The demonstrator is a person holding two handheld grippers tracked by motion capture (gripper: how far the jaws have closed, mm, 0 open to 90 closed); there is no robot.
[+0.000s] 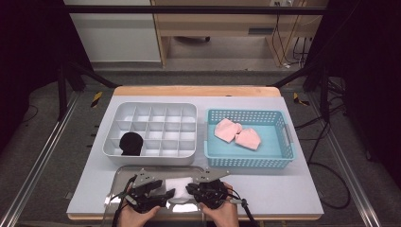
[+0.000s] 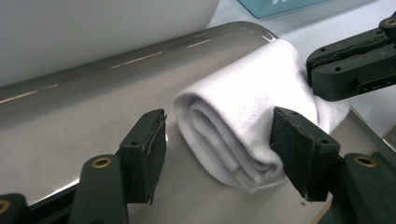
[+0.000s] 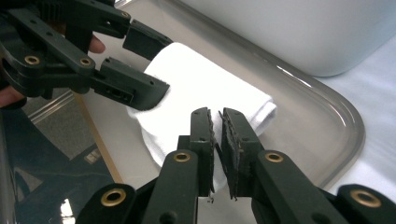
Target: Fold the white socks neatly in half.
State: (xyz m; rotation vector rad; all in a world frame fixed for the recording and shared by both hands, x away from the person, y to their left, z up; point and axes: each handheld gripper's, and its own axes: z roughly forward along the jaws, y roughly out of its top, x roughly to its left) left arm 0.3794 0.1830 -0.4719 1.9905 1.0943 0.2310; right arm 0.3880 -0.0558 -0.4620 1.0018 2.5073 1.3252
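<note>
White sock mid-roll on the near tray; sorting barely begun.

Left gripper jaws wide around the rolled white sock on the metal tray. Right gripper pinches its far end. One black roll sits in the divided organizer; pink socks wait in the blue basket.

Nothing readable anywhere here, honestly. No labels, brand names, numbers or signs that I can make out on anything in any of the three views, and whatever sits in the background is way too small and blurry to read.
</note>
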